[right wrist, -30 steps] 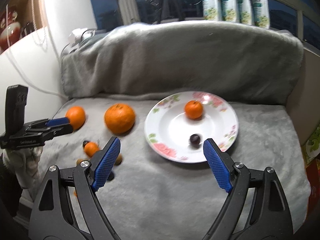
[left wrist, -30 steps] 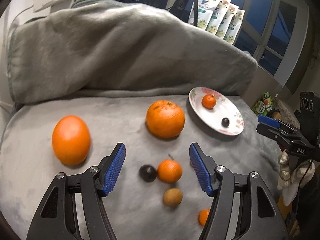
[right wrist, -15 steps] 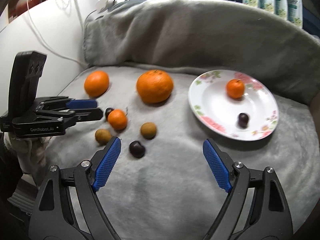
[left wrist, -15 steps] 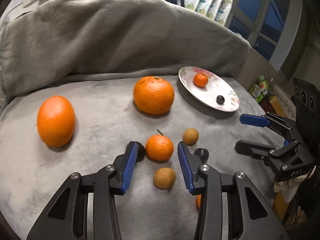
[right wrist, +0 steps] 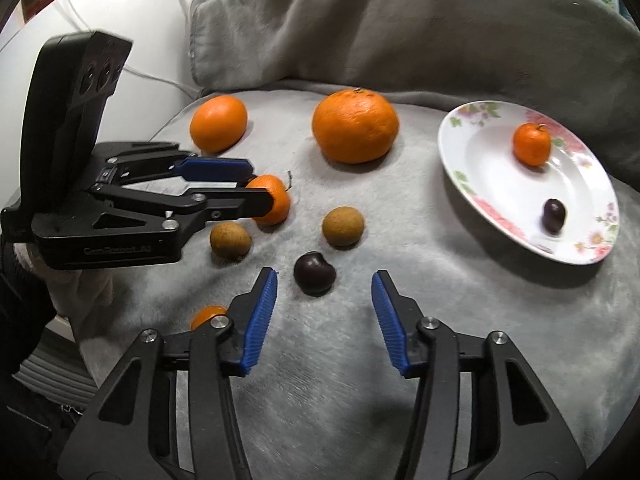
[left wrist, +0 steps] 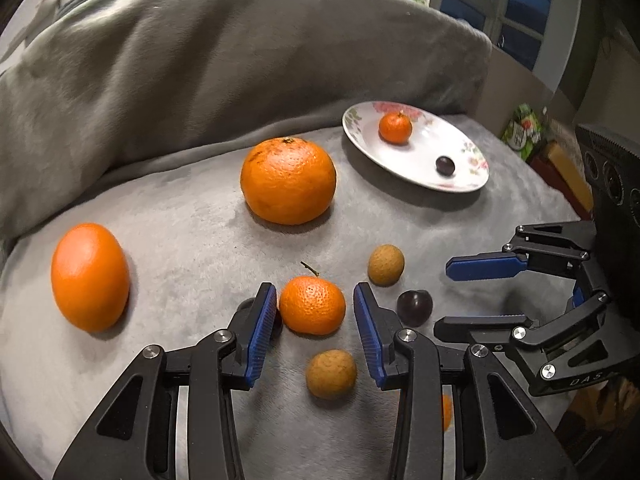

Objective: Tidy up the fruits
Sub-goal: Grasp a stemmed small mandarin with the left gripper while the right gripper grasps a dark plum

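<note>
On the black body of the right gripper (left wrist: 486, 294), seen from the left wrist view, we read the letters "DAS"; the writing on the left gripper (left wrist: 314, 312) in the right wrist view is too blurred to read. We see the left gripper's jaws standing open on both sides of a small mandarin (left wrist: 312, 305) with pitted skin and a short stem, with a narrow gap on each side. The right gripper's jaws are also open and hold nothing; a smooth dark cherry (right wrist: 314, 273) lies just ahead of its ribbed blue pads (right wrist: 259, 318). All fruits lie on a soft grey blanket (right wrist: 400, 340). Further right, a round flowered plate (right wrist: 480, 184) carries another mandarin (right wrist: 531, 144) and another dark cherry (right wrist: 554, 216).
</note>
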Demonstrator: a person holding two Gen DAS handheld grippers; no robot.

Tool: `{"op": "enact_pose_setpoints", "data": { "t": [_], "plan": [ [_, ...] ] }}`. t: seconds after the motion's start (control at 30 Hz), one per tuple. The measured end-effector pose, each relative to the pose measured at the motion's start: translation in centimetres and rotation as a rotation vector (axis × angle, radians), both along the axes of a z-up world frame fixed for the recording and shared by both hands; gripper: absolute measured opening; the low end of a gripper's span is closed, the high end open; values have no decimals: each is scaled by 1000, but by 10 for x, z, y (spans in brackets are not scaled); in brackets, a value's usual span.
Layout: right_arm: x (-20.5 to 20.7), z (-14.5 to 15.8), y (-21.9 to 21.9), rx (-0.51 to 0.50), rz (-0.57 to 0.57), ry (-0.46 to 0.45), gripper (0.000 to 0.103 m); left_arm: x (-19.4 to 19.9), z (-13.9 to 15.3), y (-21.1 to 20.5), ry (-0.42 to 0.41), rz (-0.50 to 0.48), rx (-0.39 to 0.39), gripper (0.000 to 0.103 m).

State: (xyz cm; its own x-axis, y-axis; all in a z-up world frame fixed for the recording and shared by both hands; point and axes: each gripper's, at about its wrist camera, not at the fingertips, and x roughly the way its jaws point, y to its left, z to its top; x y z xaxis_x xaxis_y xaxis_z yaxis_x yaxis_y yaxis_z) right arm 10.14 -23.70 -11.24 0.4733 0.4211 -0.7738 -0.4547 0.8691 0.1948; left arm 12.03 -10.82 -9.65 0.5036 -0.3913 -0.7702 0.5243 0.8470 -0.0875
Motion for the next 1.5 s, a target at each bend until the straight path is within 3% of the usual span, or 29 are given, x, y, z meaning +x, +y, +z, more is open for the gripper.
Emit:
{"op": "enact_pose_setpoints", "data": {
  "t": [0.6, 1.07, 1.5],
  "plan": [
    [11, -11, 15, -38, 40, 26, 26, -1, -4, -17, -58, -65, 132, 33],
    [5, 0, 7, -19, 7, -14, 25, -2, 13, -3, -49, -2, -12, 32],
    [-8, 26, -35, 15, -97, -83, 25, 1, 30, -13, -53, 15, -130, 32]
  ]
}}
